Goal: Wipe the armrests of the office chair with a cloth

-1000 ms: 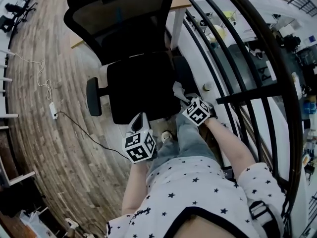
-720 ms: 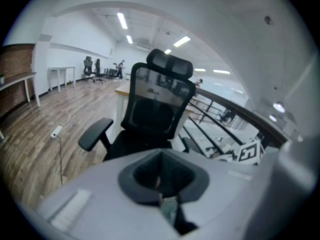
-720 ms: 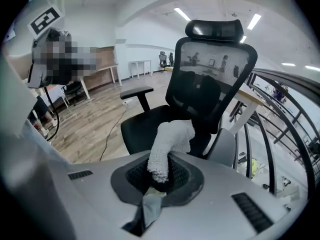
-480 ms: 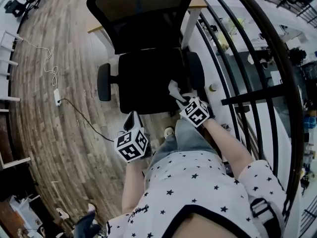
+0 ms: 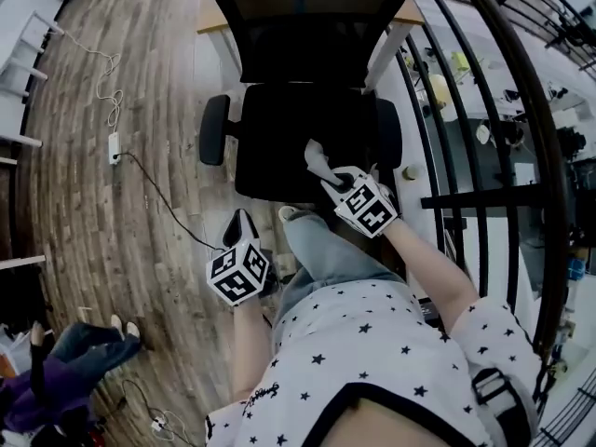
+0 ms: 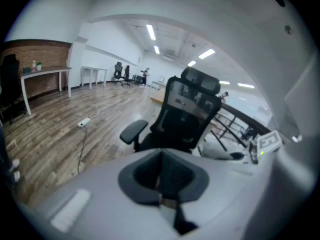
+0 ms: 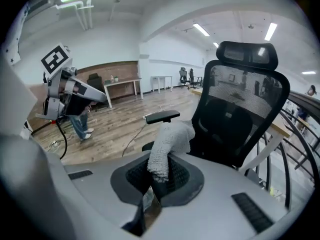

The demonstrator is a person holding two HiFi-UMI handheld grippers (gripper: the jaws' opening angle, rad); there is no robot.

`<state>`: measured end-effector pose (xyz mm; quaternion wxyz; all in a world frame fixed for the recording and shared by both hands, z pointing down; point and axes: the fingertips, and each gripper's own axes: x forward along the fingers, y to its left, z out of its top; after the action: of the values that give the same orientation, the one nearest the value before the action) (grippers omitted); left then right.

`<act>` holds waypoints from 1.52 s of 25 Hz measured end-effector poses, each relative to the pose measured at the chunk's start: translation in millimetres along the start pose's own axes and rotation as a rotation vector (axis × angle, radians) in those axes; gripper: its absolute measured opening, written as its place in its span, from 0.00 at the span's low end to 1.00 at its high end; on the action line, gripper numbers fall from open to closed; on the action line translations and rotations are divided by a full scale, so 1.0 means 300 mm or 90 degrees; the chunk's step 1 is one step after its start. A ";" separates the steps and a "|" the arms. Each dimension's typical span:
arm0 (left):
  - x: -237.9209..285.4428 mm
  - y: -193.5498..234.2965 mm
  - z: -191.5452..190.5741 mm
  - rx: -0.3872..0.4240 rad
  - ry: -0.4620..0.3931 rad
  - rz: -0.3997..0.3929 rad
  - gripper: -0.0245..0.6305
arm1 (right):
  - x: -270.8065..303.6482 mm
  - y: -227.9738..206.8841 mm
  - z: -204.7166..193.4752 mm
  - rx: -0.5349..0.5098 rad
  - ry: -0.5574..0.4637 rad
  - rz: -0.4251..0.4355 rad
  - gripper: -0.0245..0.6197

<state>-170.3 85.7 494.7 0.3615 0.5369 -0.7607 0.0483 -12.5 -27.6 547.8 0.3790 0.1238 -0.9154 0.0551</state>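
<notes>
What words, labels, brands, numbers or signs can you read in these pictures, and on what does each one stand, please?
No text reads clearly in any view.
Cube on the left gripper: square black-and-white markers only, no letters.
Cube on the right gripper: the same kind of markers, no letters.
Dark print on the small white box, right of the office chair in the left gripper view: too blurred to read.
</notes>
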 end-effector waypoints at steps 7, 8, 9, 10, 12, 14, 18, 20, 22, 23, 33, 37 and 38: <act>-0.026 0.127 0.050 -0.025 -0.029 0.043 0.04 | 0.120 0.062 0.129 -0.041 -0.021 0.043 0.08; -0.024 0.151 0.059 -0.025 -0.030 0.049 0.04 | 0.141 0.070 0.151 -0.047 -0.025 0.048 0.08; -0.018 0.173 0.069 -0.024 -0.031 0.054 0.04 | 0.161 0.075 0.176 -0.052 -0.029 0.051 0.08; -0.011 0.193 0.081 -0.024 -0.031 0.059 0.04 | 0.180 0.076 0.203 -0.056 -0.032 0.054 0.08; 0.005 0.229 0.103 -0.023 -0.030 0.064 0.04 | 0.218 0.076 0.252 -0.059 -0.036 0.057 0.08; 0.025 0.265 0.119 -0.019 -0.023 0.067 0.04 | 0.262 0.080 0.288 -0.053 -0.041 0.062 0.08; 0.084 0.328 0.168 -0.017 -0.009 0.068 0.04 | 0.349 0.071 0.364 -0.048 -0.043 0.069 0.08; 0.119 0.354 0.197 -0.012 -0.002 0.064 0.04 | 0.392 0.058 0.398 -0.044 -0.040 0.070 0.08; 0.154 0.375 0.228 -0.010 0.004 0.059 0.04 | 0.433 0.039 0.430 -0.042 -0.037 0.069 0.08; 0.170 0.382 0.244 -0.008 0.006 0.055 0.04 | 0.452 0.027 0.446 -0.042 -0.035 0.066 0.08; 0.318 0.446 0.373 0.003 0.025 0.038 0.04 | 0.641 -0.108 0.549 -0.033 -0.011 0.048 0.08; 0.366 0.466 0.407 0.005 0.043 0.032 0.04 | 0.717 -0.165 0.580 -0.027 0.008 0.041 0.08; 0.378 0.470 0.410 0.007 0.048 0.029 0.04 | 0.738 -0.175 0.584 -0.026 0.012 0.040 0.08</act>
<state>-370.0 -0.7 517.0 0.3861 0.5192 -0.7582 0.0807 -268.5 -153.3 581.0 0.3882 0.0869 -0.9161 0.0496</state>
